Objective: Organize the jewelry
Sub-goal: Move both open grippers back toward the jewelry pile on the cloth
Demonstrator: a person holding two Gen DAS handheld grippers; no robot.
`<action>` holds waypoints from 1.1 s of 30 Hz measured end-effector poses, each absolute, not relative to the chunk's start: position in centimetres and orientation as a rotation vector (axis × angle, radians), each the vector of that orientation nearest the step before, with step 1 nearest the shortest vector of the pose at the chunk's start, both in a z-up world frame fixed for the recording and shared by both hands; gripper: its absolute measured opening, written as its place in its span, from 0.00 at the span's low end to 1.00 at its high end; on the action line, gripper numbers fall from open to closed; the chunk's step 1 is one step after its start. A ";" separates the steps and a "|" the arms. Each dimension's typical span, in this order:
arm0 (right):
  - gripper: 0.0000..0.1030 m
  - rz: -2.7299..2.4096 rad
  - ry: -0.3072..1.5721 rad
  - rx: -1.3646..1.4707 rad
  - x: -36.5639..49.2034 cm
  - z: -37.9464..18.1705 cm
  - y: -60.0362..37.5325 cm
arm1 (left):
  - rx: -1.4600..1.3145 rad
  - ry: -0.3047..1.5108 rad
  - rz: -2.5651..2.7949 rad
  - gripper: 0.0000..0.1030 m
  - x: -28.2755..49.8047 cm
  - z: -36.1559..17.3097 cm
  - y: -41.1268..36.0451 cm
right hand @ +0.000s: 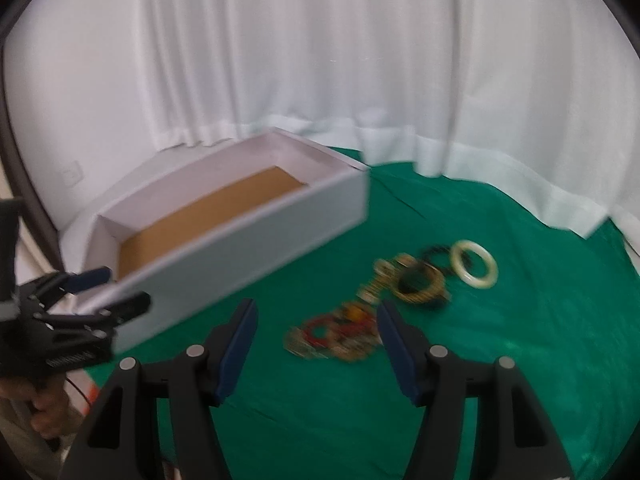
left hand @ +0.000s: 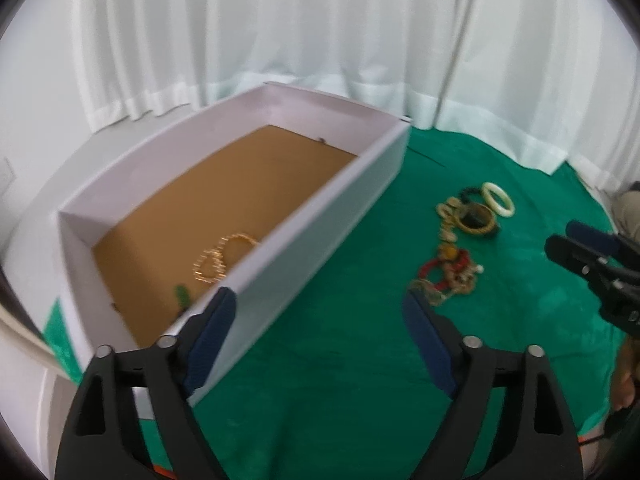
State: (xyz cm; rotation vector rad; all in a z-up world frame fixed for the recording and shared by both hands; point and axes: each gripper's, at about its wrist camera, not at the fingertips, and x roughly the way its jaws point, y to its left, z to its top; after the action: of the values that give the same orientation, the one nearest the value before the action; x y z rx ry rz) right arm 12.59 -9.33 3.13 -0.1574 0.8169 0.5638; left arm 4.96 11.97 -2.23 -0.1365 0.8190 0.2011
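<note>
- Green velvet-like cloth [left hand: 340,320] covers the tabletop; nearest, the left tool [left hand: 320,336] stands wide and empty beside the box wall, while the right tool [right hand: 316,344] hangs partly open, nothing between its blue pads.
- Just beyond the right tool, tangled jewelry [right hand: 340,332], red beads and gold links, looks light, limp and snag-prone; pinching one loop seems safest.
- Further on, a woven bangle [right hand: 420,286] and a smooth cream ring [right hand: 476,264] look rigid, likely slick; grip across the rim.
- Farthest, the white cardboard box [left hand: 320,216] holds a gold chain [left hand: 218,258] on its brown floor.
</note>
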 end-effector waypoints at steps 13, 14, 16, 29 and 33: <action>0.61 0.214 0.919 -0.113 16.2 -7.7 -20.3 | -0.182 0.939 0.060 0.90 7.0 -9.4 8.6; 0.61 0.185 0.924 -0.107 16.6 -8.2 -20.8 | -0.182 0.940 0.059 0.90 7.1 -9.5 8.4; 0.61 0.131 0.931 -0.076 18.0 -9.4 -22.2 | -0.177 0.938 0.067 0.90 7.5 -9.9 8.1; 0.94 0.017 0.979 -0.046 21.8 -10.3 -23.1 | -0.201 1.012 0.147 0.92 10.0 -10.8 7.0; 1.00 0.035 0.995 -0.069 22.1 -10.6 -22.5 | -0.207 1.008 0.162 0.96 10.0 -9.6 7.1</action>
State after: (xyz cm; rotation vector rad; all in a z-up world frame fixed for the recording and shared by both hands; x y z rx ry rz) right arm 22.13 -22.49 -10.55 -0.0693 0.9950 0.0347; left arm 9.96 7.13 -9.57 -0.2068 1.0081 0.1619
